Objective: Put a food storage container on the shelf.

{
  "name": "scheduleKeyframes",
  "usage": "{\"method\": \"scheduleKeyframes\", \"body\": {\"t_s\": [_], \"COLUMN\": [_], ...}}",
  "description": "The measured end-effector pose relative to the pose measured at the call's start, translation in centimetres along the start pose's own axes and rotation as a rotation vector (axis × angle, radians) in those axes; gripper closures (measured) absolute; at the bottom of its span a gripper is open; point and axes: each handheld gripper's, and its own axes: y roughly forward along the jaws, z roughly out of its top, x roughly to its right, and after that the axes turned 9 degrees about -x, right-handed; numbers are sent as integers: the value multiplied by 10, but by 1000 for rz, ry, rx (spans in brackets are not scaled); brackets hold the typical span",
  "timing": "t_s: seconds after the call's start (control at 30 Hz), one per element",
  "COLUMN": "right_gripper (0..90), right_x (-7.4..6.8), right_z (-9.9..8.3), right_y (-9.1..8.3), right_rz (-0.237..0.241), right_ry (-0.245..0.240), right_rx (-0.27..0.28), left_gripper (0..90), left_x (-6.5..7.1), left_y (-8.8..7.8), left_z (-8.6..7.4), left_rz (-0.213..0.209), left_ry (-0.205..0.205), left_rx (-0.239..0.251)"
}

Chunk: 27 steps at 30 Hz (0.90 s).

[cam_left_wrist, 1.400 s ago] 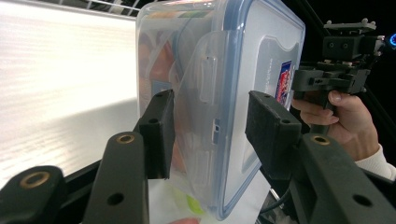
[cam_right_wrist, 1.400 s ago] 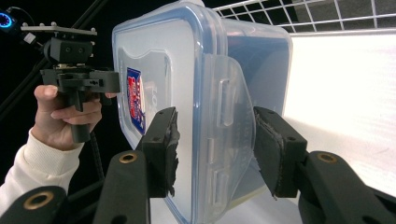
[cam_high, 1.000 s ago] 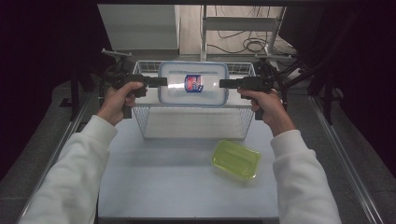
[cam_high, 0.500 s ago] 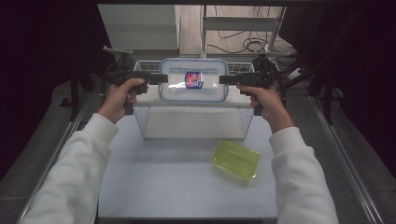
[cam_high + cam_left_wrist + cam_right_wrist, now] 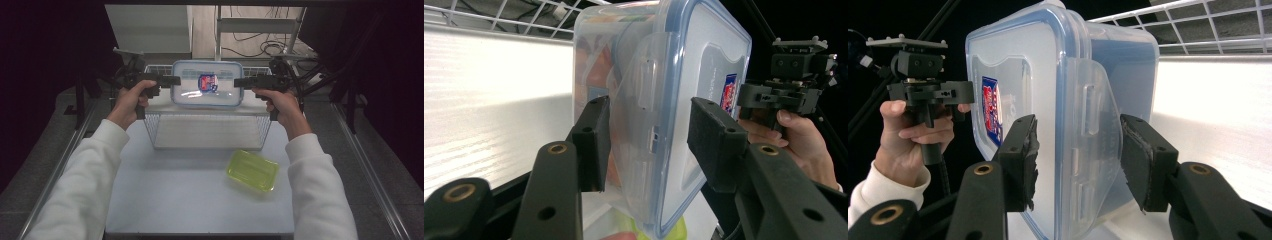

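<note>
The high view looks forward and down from above the person's side, taking in the whole tabletop (image 5: 200, 200) from some way off. Each gripper view sits very near, looking along its own jaws at one end of the clear box (image 5: 207, 83) (image 5: 664, 100) (image 5: 1048, 100). All three views share that box; each gripper view also catches the opposite hand-held gripper (image 5: 794, 80) (image 5: 923, 85) farther off.
</note>
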Motion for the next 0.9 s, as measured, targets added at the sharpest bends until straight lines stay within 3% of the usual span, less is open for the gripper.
{"method": "scheduleKeyframes", "body": {"t_s": [0.3,0.4,0.5,0.77,0.87,0.9], "right_gripper": [479,476,473,458,438,425], "right_x": [0,2,5,12,13,13], "right_z": [2,5,6,9,10,10], "right_y": [5,6,9,14,16,17], "right_rz": [-24,-25,-20,-28,-50,-80], "right_ry": [46,83,143,239,259,258], "right_rx": [21,25,42,47,35,32], "left_gripper": [528,518,513,490,482,473], "left_x": [-4,-5,-8,-21,-23,-23], "left_y": [3,5,8,14,17,18], "left_z": [3,4,6,10,12,12], "left_rz": [-1,10,3,-22,-10,5], "left_ry": [-48,-69,-95,-163,-182,-178], "left_rx": [11,24,34,41,40,39]}}
